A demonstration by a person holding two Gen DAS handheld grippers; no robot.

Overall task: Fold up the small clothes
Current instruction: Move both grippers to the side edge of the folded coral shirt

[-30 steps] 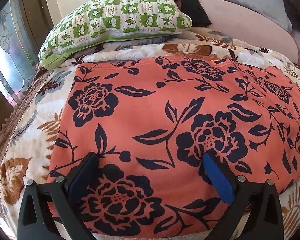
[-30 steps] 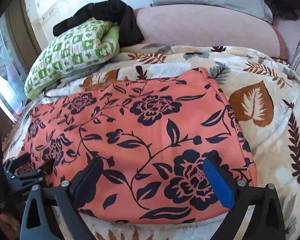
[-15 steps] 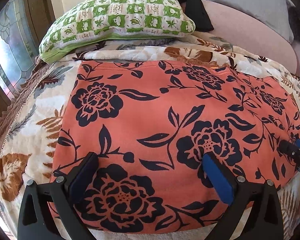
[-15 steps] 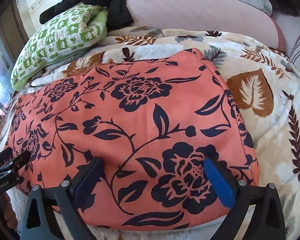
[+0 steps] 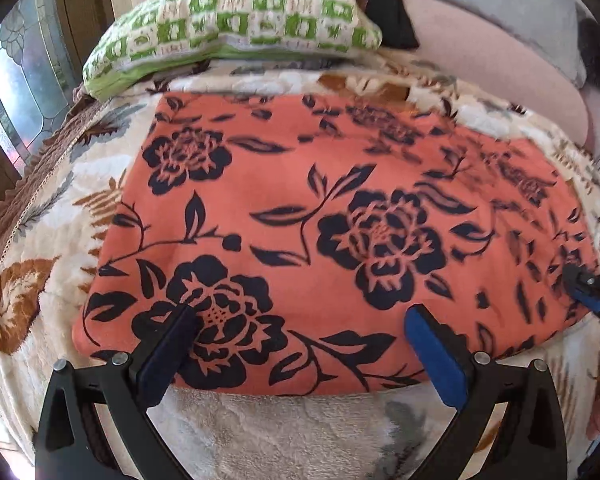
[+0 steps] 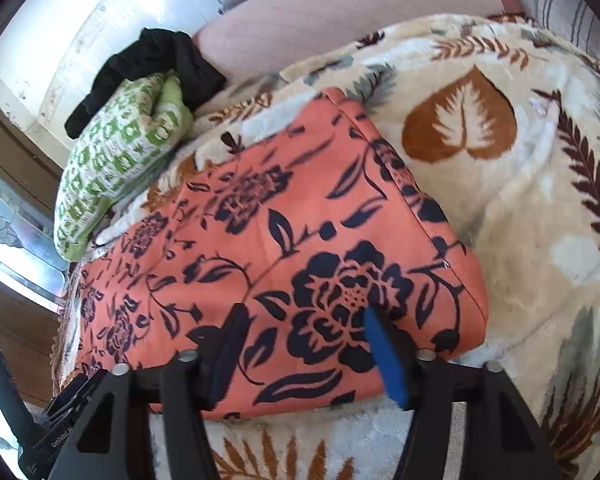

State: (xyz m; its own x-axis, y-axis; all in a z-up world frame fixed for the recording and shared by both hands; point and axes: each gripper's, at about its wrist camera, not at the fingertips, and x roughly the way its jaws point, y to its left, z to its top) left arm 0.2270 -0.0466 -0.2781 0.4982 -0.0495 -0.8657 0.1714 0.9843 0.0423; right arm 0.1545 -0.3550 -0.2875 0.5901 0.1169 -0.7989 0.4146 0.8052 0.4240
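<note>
Both wide: left gripper, right gripper gaping over orange garment, holding nothing.

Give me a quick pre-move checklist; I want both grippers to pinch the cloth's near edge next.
1. Orange floral cloth lies flat on the leaf blanket: ok.
2. Left gripper open over the near edge: ok.
3. Right gripper open, narrower gap: ok.
4. Fingertips touching the fabric: cannot tell.
5. Green pillow clear of the cloth: ok.
</note>
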